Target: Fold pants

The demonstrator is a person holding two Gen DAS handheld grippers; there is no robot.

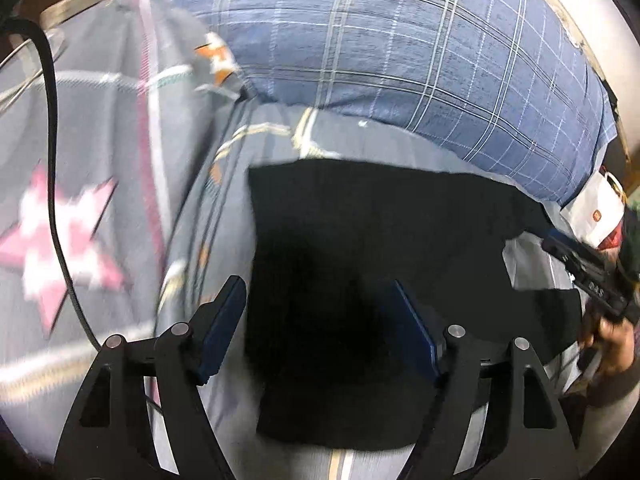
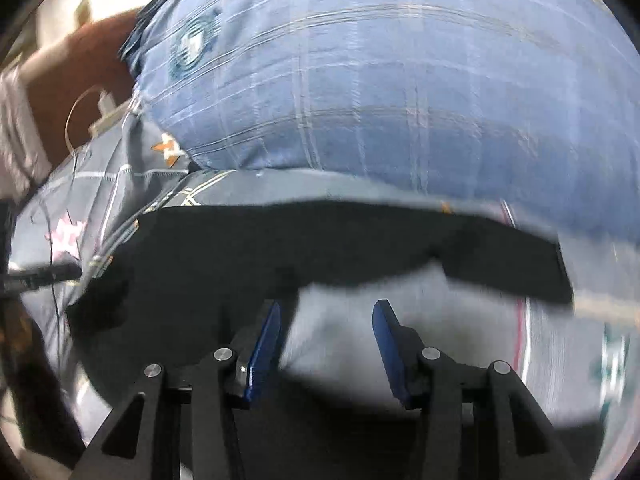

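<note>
A big blue checked pillow [image 1: 420,64] lies at the far end of the bed, and it has a round dark badge [image 2: 194,46] near one corner. Under it is a grey bed sheet [image 1: 100,128] with thin lines, a pink and white star [image 1: 60,248] and a small orange star [image 1: 218,58]. A black cable [image 1: 52,152] runs across the sheet, and a white bag [image 1: 598,210] sits just past the pillow's corner.

Blue plaid pillow [image 1: 420,68] blocks beyond black pants [image 1: 360,260]; sheet [image 1: 100,140] leftward open.
</note>
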